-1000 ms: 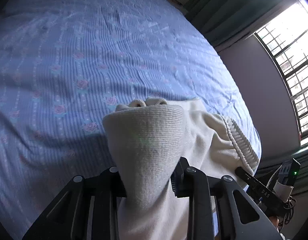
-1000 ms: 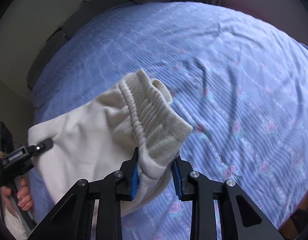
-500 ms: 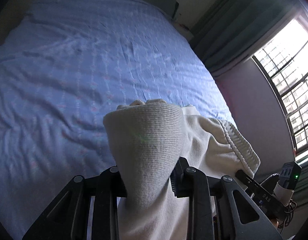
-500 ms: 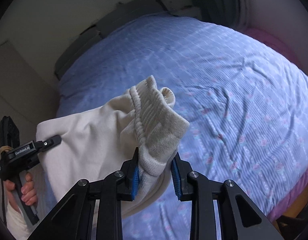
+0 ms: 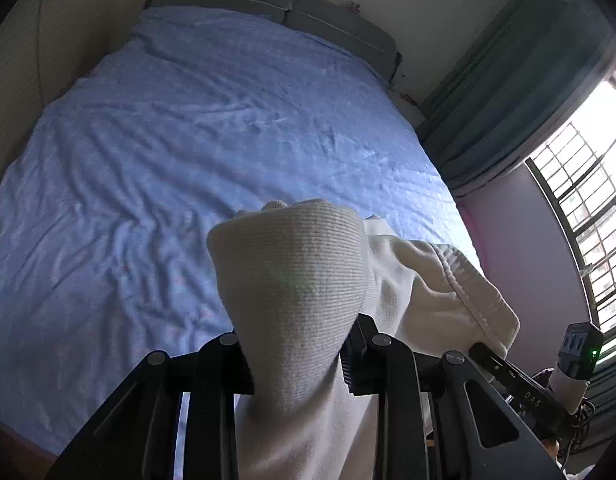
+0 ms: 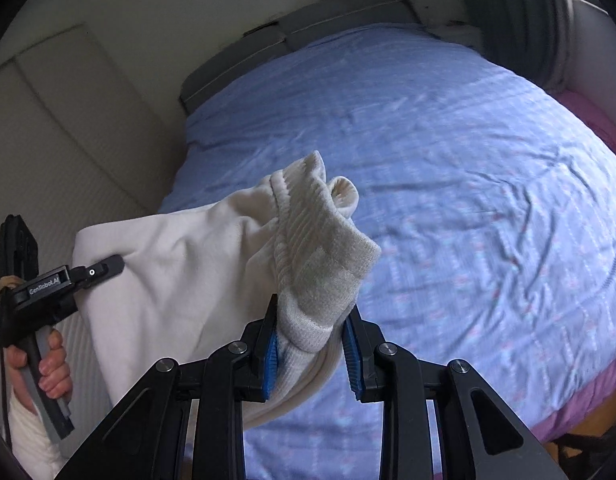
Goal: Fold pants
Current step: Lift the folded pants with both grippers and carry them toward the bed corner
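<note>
Bunching ribbed cream pants (image 5: 292, 280) above wrinkled bedsheet (image 5: 148, 160).

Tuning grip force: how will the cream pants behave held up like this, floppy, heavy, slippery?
Likely very floppy: the pants sag and crease between the left gripper and right gripper. Probably light for their bulk, since the thick ribbed knit stays bunched upright above the jaws. Slip seems unlikely; the fuzzy fabric is pinched in thick folds, though that can't be confirmed.
</note>
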The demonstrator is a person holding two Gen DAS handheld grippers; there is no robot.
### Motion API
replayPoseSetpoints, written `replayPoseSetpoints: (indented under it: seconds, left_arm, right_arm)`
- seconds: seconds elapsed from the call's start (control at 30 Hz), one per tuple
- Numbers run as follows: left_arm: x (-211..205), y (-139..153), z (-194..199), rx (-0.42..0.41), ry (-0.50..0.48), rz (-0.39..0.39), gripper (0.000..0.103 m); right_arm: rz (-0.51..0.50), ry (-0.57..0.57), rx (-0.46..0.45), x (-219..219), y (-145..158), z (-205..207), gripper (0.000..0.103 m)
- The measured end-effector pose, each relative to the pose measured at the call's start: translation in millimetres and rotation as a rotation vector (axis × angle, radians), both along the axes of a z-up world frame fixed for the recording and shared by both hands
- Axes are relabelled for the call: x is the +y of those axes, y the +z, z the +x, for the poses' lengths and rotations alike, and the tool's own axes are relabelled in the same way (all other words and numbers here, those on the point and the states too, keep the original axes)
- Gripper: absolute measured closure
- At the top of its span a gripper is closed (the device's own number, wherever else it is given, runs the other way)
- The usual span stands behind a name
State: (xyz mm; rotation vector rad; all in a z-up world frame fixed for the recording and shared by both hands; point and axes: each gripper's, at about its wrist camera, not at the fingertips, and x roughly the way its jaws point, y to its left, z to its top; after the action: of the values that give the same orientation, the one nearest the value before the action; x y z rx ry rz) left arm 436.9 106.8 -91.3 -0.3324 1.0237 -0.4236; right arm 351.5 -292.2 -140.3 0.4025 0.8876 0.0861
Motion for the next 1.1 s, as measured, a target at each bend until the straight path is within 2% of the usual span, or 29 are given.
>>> replayPoseSetpoints:
  seconds: [0.27,0.57,0.83,1.1]
  left_arm:
    - [115,-9,-5,0.008,-0.024,-0.018,0.075]
    - [235,-33,29,0.059,-0.042,0.024,0.075]
    - [295,-70,85,0.097,-0.038,0.076,0.075]
    - [310,-119,158,0.121,-0.076,0.158,0.075]
  right_arm:
    - [-0.024,0.0,0.0,114,1,-13,0.075]
    - [-0.016,-0.008,0.02,241,-21,4,0.075]
    - [0.007,0.019,0.062,319,-54,47,0.075]
    - [-0.011,0.037,0.128,365,-99,101,0.075]
